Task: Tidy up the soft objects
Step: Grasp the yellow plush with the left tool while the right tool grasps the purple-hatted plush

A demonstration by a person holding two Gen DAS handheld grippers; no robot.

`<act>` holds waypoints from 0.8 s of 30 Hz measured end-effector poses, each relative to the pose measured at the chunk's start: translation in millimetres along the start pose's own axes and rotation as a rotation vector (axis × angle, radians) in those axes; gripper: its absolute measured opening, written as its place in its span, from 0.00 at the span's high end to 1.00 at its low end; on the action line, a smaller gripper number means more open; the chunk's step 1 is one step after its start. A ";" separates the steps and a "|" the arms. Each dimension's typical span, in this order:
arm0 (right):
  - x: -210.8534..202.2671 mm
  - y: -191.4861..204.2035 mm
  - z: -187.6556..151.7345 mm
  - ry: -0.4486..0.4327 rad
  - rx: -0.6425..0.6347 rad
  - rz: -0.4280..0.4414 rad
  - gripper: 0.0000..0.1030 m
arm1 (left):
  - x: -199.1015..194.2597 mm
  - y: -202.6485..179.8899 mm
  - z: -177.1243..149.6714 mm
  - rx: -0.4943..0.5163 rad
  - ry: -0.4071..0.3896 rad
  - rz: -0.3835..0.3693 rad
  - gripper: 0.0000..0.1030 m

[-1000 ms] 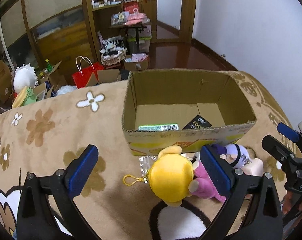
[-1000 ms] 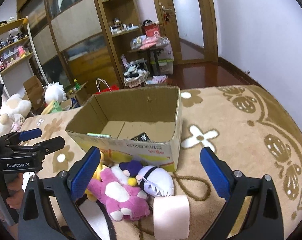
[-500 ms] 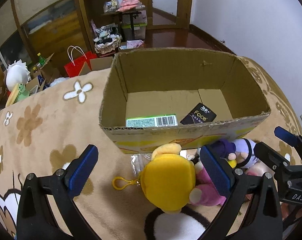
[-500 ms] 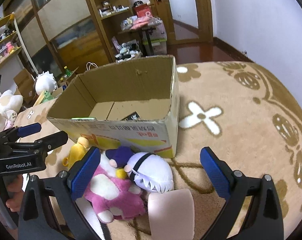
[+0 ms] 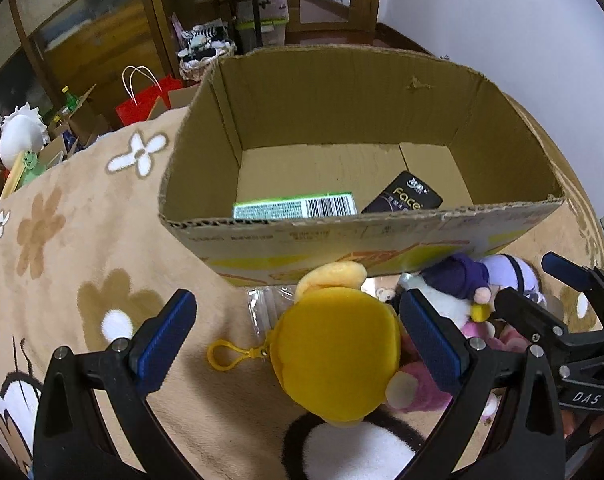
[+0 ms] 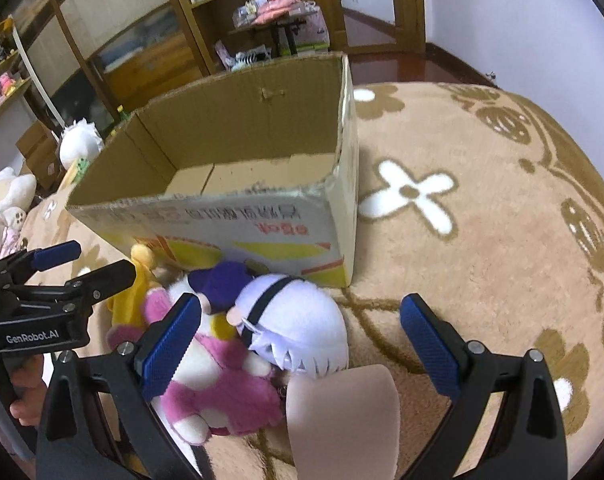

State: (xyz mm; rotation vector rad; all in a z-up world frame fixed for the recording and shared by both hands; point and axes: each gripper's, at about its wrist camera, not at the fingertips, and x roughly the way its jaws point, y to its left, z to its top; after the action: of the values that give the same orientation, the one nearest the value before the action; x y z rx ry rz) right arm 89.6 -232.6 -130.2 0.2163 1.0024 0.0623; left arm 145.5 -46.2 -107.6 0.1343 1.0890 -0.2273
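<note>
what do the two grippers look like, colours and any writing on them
Both are matte black plastic frames with two angled fingers, each tipped with a ribbed blue pad and fastened with small silver screws. The left gripper carries white "GenRobot.AI" lettering on its body, seen from the right wrist view. The right gripper shows white "DAS" lettering. No cables are visible.

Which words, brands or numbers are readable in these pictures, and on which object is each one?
"GenRobot.AI": body of the left gripper.
"DAS": body of the right gripper.
"Face": black packet inside the cardboard box.
Green packet: barcode only, print too small.
Box front: red characters upside down, unreadable.
</note>
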 end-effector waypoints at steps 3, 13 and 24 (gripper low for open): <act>6.1 0.6 -0.7 0.019 -0.008 -0.006 0.00 | 4.4 -2.2 -1.3 0.007 0.015 0.001 0.02; 14.5 4.9 -2.8 0.062 -0.012 0.007 0.00 | 15.2 -3.8 -2.8 0.003 0.046 0.004 0.02; 26.4 15.1 -6.5 0.107 -0.059 -0.015 0.00 | 25.6 2.3 -1.9 -0.035 0.091 -0.032 0.02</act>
State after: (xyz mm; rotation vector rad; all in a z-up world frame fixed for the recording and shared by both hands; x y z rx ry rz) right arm 99.1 -212.9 -152.3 0.1530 1.1066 0.0906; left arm 155.8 -46.5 -131.2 0.0967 1.1860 -0.2330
